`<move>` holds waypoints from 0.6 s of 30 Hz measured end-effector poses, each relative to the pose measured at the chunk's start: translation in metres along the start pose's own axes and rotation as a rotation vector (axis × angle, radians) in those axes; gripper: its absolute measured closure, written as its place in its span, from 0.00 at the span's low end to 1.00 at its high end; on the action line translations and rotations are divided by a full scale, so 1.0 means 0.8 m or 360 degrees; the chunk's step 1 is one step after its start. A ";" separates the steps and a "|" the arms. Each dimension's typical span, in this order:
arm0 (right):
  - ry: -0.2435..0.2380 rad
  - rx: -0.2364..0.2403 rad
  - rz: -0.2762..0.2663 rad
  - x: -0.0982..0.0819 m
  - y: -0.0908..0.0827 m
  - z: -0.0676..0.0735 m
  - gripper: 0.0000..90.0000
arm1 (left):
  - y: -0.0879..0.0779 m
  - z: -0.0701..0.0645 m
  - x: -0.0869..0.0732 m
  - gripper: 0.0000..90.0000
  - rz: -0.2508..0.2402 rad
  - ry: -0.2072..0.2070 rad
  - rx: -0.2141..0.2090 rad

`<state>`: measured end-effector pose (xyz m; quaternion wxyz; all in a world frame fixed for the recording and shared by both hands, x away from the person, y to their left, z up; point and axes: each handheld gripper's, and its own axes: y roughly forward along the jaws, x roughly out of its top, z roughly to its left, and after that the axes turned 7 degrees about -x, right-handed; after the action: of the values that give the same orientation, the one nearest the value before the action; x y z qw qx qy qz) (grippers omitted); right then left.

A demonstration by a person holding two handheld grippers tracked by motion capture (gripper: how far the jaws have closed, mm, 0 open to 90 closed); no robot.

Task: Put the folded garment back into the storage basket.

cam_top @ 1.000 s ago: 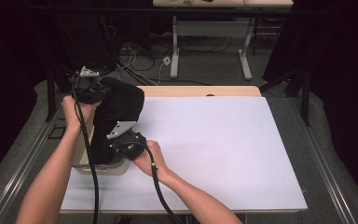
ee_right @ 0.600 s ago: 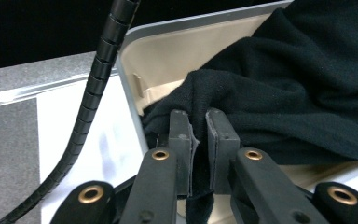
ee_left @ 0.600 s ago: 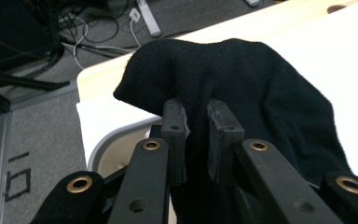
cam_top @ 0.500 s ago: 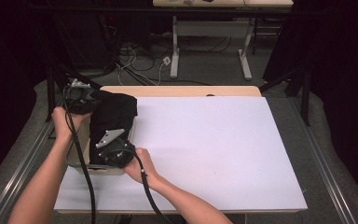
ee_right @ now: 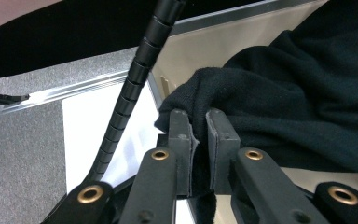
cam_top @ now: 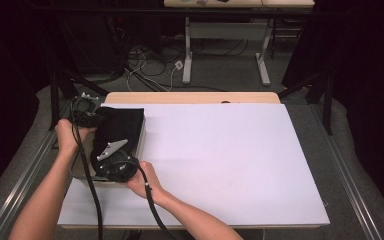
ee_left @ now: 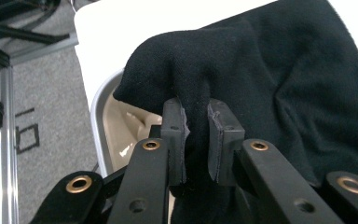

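High view: your black cloth [cam_top: 116, 134] lies at the table's near left, draped over the beige bin [cam_top: 141, 141]; judged soft, light and limp. Left gripper view: the left gripper [ee_left: 196, 135] pinches a fold. Right gripper view: the right gripper [ee_right: 198, 149] pinches another; keep hold at these bunched edges.

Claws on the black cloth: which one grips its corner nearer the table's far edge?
The left claw, pinching the black fabric cloth at its far corner; the right claw grips the near corner.
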<state>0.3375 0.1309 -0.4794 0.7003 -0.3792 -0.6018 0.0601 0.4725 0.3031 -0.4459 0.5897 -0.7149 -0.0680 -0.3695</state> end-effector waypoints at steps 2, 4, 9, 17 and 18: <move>0.0014 0.0003 0.0014 0.000 0.001 0.000 0.91 | 0.005 0.003 -0.001 0.87 0.0009 -0.0009 0.0003; 0.0024 0.0003 0.0032 0.000 0.002 -0.001 0.91 | 0.011 0.005 -0.002 0.87 0.0019 -0.0027 0.0003; 0.0051 0.0002 0.0027 -0.003 0.004 -0.009 0.89 | 0.024 0.007 -0.002 0.86 0.0063 -0.0029 -0.0005; 0.0105 -0.0101 0.0074 -0.005 -0.006 -0.024 0.47 | 0.035 0.006 -0.002 0.44 0.0086 -0.0095 -0.0003; 0.0105 -0.0126 0.0058 -0.004 -0.011 -0.028 0.45 | 0.033 0.004 -0.003 0.38 0.0072 -0.0102 0.0008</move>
<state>0.3530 0.1125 -0.4767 0.7030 -0.4195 -0.5732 0.0365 0.4864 0.2992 -0.4688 0.5972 -0.7262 -0.0716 -0.3329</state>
